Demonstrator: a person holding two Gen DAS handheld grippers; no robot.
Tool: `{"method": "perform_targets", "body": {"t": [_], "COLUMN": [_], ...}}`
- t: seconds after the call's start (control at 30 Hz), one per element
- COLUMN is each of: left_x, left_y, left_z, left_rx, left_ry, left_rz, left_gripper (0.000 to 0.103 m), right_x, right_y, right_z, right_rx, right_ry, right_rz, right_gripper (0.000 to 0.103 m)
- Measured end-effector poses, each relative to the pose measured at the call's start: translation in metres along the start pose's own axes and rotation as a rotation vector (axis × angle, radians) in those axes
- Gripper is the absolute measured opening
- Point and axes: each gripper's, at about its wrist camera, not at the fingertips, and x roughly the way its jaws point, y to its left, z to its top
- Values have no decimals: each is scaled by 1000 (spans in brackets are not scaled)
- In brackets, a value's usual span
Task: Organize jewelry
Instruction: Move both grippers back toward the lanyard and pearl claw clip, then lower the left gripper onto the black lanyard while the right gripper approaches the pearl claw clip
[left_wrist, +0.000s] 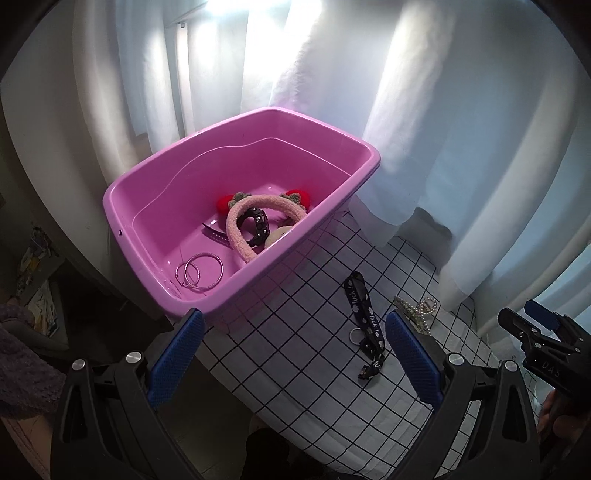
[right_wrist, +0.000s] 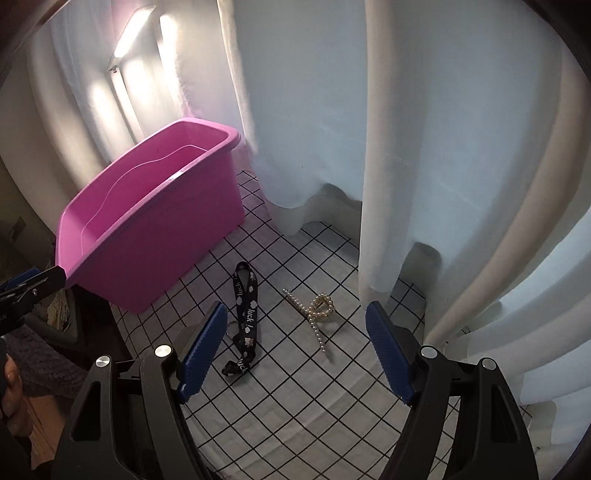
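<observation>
A pink plastic tub stands on the grid-patterned cloth and holds a fuzzy pink headband, a black watch, silver bangles and a purple strap. My left gripper hangs open and empty just in front of the tub's near wall. On the cloth to the right lie a black "luck" lanyard and a pearl hair clip. My right gripper is open above them, nothing between its blue pads. The same lanyard and clip show in the left wrist view.
White curtains hang along the back and right, their hems resting on the cloth. The pink tub fills the left side. The table edge drops to a dark cluttered floor at left. A purple knitted sleeve shows at lower left.
</observation>
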Motion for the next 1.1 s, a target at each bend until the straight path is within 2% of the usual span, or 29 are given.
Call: {"method": "perform_targets", "body": {"t": [0.23, 0.53, 0.8, 1.1], "left_x": [15, 76, 126, 175], "left_y": [-28, -60, -83, -89], "left_z": [-39, -85, -93, -97], "left_rx": [-1, 21, 49, 53], "left_ry": [59, 163, 99, 77], "left_rz": [-49, -15, 35, 54], "left_gripper": [96, 96, 96, 96], "right_x": [14, 51, 106, 151], "right_y": [-18, -22, -26, -33], "right_z": [-49, -72, -75, -61], "right_rx": [24, -9, -49, -75], "right_ry": [9, -3, -8, -37], "right_rz": [-18, 9, 41, 69], "right_gripper": [74, 74, 74, 74]}}
